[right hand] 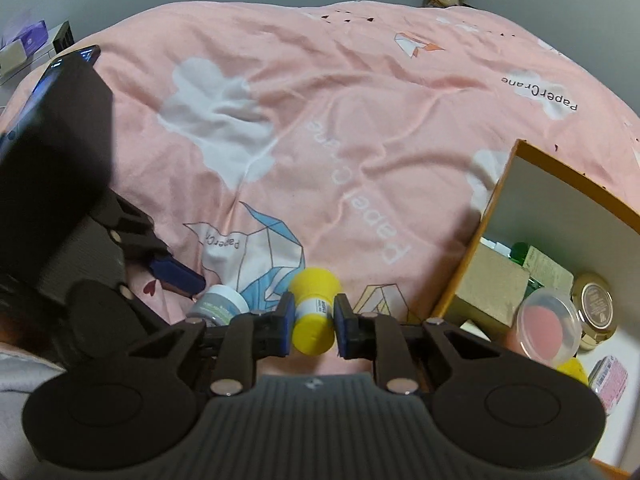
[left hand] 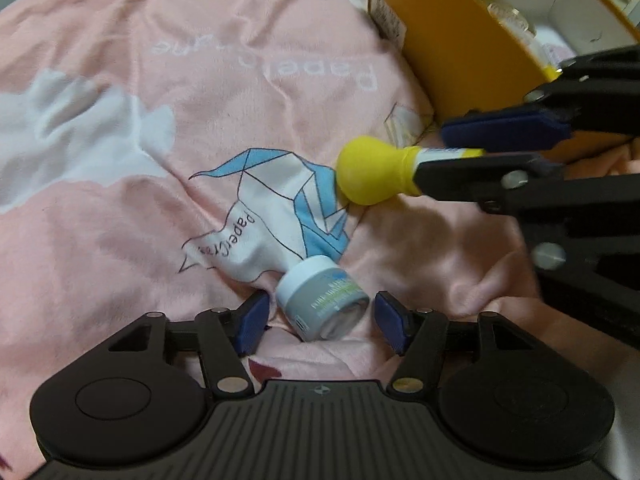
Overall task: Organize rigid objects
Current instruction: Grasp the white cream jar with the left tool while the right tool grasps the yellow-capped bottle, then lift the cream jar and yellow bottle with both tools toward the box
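A small grey jar with a pale blue lid (left hand: 324, 300) lies on its side on the pink bedcover, between the open fingers of my left gripper (left hand: 322, 322); the pads do not touch it. It also shows in the right wrist view (right hand: 218, 305). My right gripper (right hand: 312, 318) is shut on a yellow bottle with a white label (right hand: 313, 312), held just above the cover. In the left wrist view the same bottle (left hand: 376, 170) sticks out of the right gripper (left hand: 472, 152) beside the orange box.
An orange box with a white inside (right hand: 496, 216) stands at the right and holds several items: a cardboard carton (right hand: 492, 288), a clear tub with pink content (right hand: 548, 328), a gold-lidded jar (right hand: 596, 308). The rumpled pink bedcover (right hand: 360, 120) stretches all around.
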### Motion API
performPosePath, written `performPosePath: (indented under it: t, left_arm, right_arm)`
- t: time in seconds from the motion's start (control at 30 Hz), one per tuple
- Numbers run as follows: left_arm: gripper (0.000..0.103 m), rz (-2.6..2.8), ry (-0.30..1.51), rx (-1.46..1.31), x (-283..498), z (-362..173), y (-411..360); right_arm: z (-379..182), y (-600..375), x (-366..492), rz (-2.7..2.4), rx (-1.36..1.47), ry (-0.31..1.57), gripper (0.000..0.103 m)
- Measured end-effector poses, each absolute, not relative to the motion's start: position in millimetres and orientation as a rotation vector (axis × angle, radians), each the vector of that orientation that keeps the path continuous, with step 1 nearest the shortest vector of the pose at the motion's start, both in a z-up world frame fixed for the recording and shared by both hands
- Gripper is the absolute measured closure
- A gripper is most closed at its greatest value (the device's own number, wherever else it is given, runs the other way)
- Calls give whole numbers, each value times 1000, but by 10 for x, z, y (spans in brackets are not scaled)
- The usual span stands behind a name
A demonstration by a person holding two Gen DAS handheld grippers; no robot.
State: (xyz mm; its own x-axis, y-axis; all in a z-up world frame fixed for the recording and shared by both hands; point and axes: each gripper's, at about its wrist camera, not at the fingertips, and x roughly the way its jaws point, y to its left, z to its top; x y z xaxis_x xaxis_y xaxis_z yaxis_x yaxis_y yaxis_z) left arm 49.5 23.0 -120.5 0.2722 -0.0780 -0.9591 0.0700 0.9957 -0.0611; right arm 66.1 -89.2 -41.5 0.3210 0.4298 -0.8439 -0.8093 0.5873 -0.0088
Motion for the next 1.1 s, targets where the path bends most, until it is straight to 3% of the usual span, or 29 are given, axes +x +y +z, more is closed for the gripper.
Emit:
performPosePath:
  t: [0.1,0.67,0.7,0.93,1.1]
  left_arm:
    - [44,-99,1282,-6,507,-1223,217]
    - [45,-94,1097,-140,301,-750,436]
    - [45,-94,1088,-145,294,-721,416]
    - [45,-111,1043,-129,366,-554,355]
    - [45,-100,1092,-128,270,-630,429]
  right_arm:
    - [-414,-895,647,852,-481,918,84]
    - [-114,-1101,610,820,-403,840,86]
    - [-75,-1124,612,822,-395,834,103]
    - [224,-1273,643,838,-300,799,103]
    - [60,-1213,598,838,-364,853,99]
